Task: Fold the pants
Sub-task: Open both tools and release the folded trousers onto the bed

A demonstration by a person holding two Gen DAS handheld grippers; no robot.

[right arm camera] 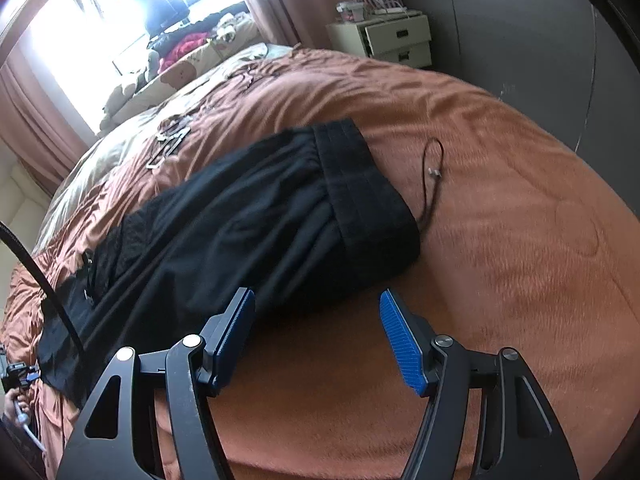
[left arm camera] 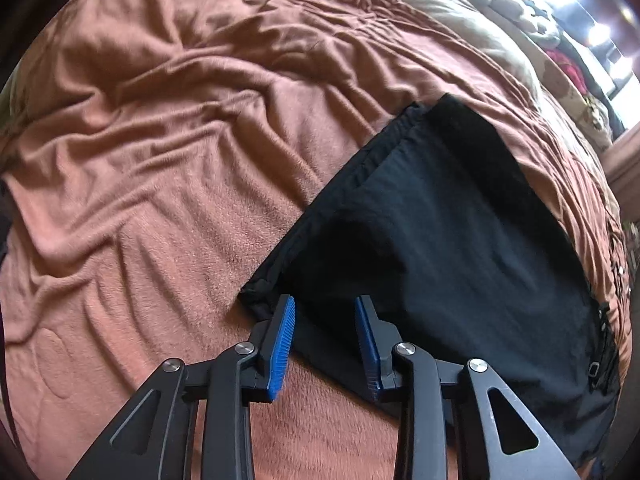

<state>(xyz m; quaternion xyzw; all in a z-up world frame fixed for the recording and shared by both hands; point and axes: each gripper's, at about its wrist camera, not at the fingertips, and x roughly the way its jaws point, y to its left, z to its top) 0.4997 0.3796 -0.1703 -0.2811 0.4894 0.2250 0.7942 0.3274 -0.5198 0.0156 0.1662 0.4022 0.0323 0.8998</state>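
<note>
Left wrist view puts our left tool [left arm camera: 325,308] over the near edge of the black pants [left arm camera: 440,216], its blue pads standing moderately apart with nothing between them, the cloth lying flat on the bed [left arm camera: 160,140] with a doubled edge that suggests a first fold is already in. Right wrist view has our right tool [right arm camera: 317,304] spread wide and empty, hovering just off the pants [right arm camera: 248,216] near the waistband [right arm camera: 360,184], beside a thin cable [right arm camera: 434,168]. We judge the task partly done: the length remains stretched out, so the crosswise folds are left.
</note>
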